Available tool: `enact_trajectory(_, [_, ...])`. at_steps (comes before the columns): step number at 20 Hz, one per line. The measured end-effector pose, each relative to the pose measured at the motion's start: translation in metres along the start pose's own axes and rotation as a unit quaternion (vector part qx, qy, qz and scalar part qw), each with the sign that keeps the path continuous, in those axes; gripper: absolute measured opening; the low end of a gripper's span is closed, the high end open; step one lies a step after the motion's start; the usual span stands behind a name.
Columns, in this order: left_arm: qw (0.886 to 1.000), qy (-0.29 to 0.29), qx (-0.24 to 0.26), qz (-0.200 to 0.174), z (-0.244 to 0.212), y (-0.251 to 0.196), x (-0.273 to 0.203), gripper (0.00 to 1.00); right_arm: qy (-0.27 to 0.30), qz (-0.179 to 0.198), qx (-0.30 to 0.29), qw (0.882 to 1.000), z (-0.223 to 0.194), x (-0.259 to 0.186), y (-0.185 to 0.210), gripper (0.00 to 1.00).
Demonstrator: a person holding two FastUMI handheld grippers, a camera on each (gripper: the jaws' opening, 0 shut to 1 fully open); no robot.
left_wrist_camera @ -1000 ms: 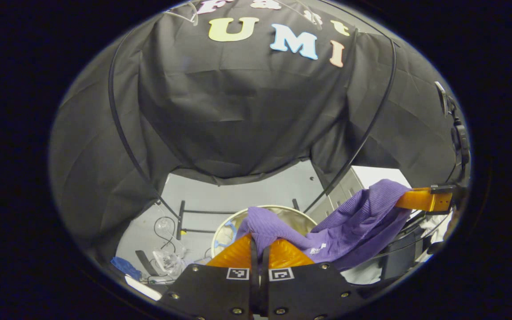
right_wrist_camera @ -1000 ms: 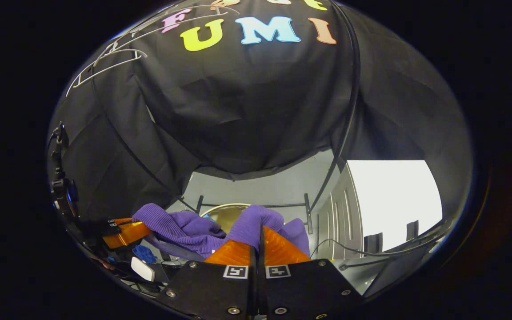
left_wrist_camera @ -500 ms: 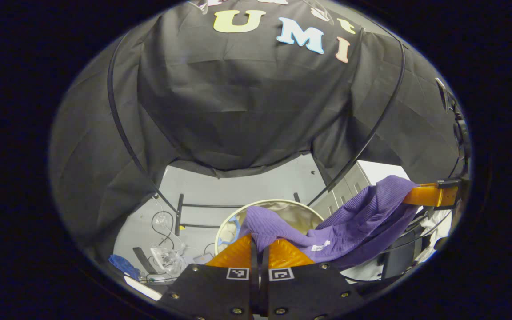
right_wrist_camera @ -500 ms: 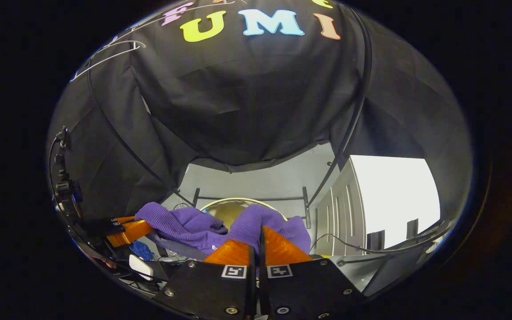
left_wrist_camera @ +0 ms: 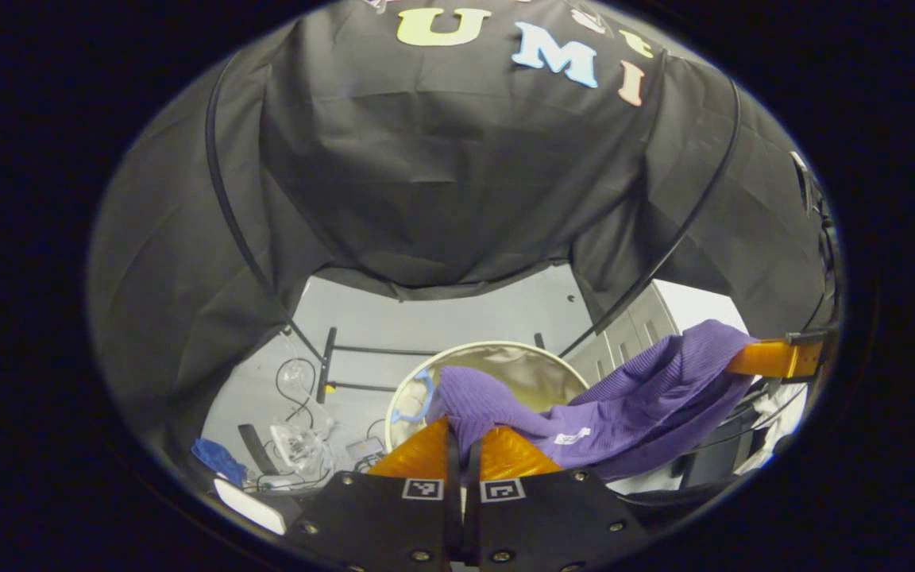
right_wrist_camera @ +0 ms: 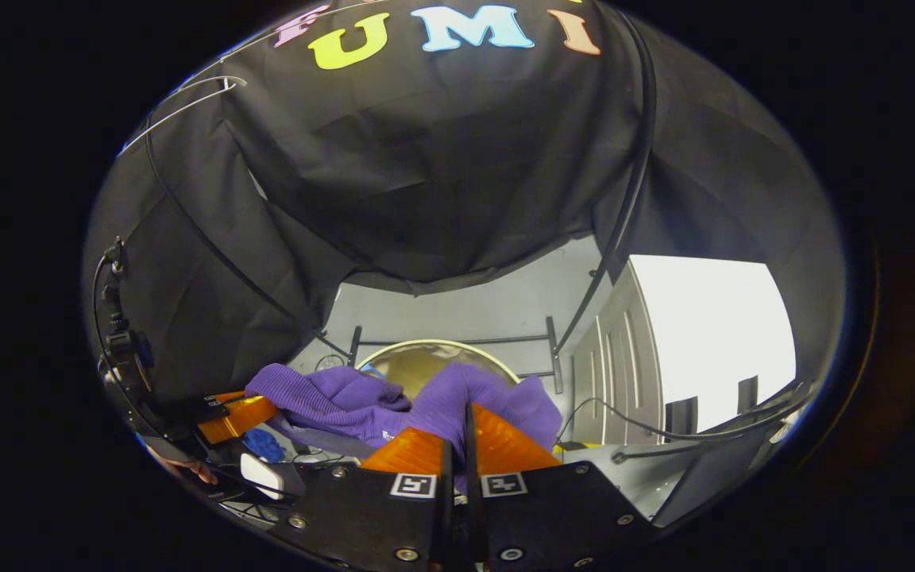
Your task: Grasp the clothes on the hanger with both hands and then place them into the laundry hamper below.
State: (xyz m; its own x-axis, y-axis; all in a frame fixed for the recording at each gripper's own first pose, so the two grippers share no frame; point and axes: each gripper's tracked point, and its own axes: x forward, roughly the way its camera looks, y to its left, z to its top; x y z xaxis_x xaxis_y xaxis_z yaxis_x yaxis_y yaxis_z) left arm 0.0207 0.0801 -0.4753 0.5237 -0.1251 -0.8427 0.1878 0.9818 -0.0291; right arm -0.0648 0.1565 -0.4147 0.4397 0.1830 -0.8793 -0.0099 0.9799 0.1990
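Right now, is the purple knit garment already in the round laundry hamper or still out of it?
Out. The purple knit garment hangs stretched between the left hand-held gripper and right hand-held gripper, above the round laundry hamper.

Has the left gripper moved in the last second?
Yes. The left gripper has tilted down: the laundry hamper shows more of its opening.
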Motion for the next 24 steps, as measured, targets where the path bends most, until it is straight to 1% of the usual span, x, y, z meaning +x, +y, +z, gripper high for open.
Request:
enact_trajectory(1, [1.000, 0.011, -0.004, 0.015, -0.008, 0.003, -0.002, 0.06, 0.014, 0.016, -0.003, 1.000, -0.006, 0.000, 0.002, 0.15])
enact_trajectory(2, [0.999, 0.013, -0.009, 0.036, -0.009, 0.008, -0.003, 0.15, 0.021, 0.035, -0.007, 0.999, -0.008, 0.000, 0.004, 0.36])
enact_trajectory(4, [0.997, 0.000, -0.025, 0.072, -0.008, 0.008, -0.020, 0.58, 0.032, 0.069, -0.028, 0.997, -0.013, -0.006, 0.001, 0.77])
enact_trajectory(5, [0.995, -0.010, -0.032, 0.098, -0.006, 0.009, -0.036, 0.79, 0.032, 0.084, -0.046, 0.995, -0.012, -0.014, -0.005, 0.98])
enact_trajectory(6, [0.991, -0.022, -0.041, 0.127, -0.004, 0.007, -0.056, 1.00, 0.028, 0.097, -0.066, 0.993, -0.012, -0.024, -0.013, 0.97])
enact_trajectory(7, [0.986, -0.039, -0.053, 0.150, 0.002, 0.002, -0.073, 1.00, 0.018, 0.106, -0.081, 0.991, -0.006, -0.034, -0.024, 0.96])
enact_trajectory(8, [0.982, -0.061, -0.068, 0.163, 0.011, -0.011, -0.089, 1.00, 0.000, 0.112, -0.092, 0.989, 0.003, -0.045, -0.038, 0.96])
enact_trajectory(9, [0.978, -0.082, -0.084, 0.170, 0.019, -0.026, -0.105, 1.00, -0.019, 0.119, -0.098, 0.988, 0.014, -0.057, -0.051, 0.96])
enact_trajectory(10, [0.974, -0.105, -0.097, 0.176, 0.028, -0.040, -0.126, 0.95, -0.038, 0.124, -0.102, 0.986, 0.025, -0.068, -0.063, 0.96])
enact_trajectory(11, [0.969, -0.132, -0.108, 0.181, 0.040, -0.054, -0.144, 0.95, -0.058, 0.124, -0.106, 0.985, 0.037, -0.079, -0.077, 0.96])
enact_trajectory(13, [0.957, -0.184, -0.117, 0.189, 0.066, -0.083, -0.185, 0.95, -0.104, 0.111, -0.109, 0.982, 0.064, -0.101, -0.109, 0.96])
enact_trajectory(14, [0.951, -0.211, -0.116, 0.193, 0.079, -0.094, -0.206, 1.00, -0.134, 0.102, -0.107, 0.980, 0.080, -0.116, -0.124, 0.96])
enact_trajectory(15, [0.946, -0.237, -0.113, 0.191, 0.094, -0.106, -0.226, 0.95, -0.164, 0.098, -0.107, 0.976, 0.097, -0.132, -0.134, 0.96])
enact_trajectory(17, [0.934, -0.290, -0.100, 0.184, 0.126, -0.128, -0.266, 0.95, -0.223, 0.082, -0.111, 0.965, 0.131, -0.163, -0.149, 0.96])
enact_trajectory(18, [0.927, -0.313, -0.090, 0.184, 0.141, -0.134, -0.284, 0.90, -0.253, 0.074, -0.112, 0.958, 0.144, -0.178, -0.155, 0.95])
enact_trajectory(19, [0.921, -0.335, -0.078, 0.185, 0.156, -0.140, -0.303, 0.92, -0.279, 0.067, -0.112, 0.951, 0.158, -0.194, -0.158, 0.95])
enact_trajectory(20, [0.911, -0.362, -0.065, 0.185, 0.171, -0.146, -0.326, 0.94, -0.304, 0.063, -0.109, 0.944, 0.170, -0.209, -0.159, 0.91])
enact_trajectory(21, [0.903, -0.384, -0.055, 0.183, 0.186, -0.150, -0.346, 0.96, -0.328, 0.058, -0.104, 0.937, 0.182, -0.226, -0.159, 0.95])
enact_trajectory(23, [0.886, -0.428, -0.040, 0.173, 0.219, -0.157, -0.389, 1.00, -0.384, 0.051, -0.094, 0.917, 0.205, -0.265, -0.156, 0.95])
enact_trajectory(24, [0.878, -0.449, -0.033, 0.166, 0.229, -0.159, -0.412, 1.00, -0.411, 0.043, -0.093, 0.906, 0.216, -0.283, -0.156, 0.95])
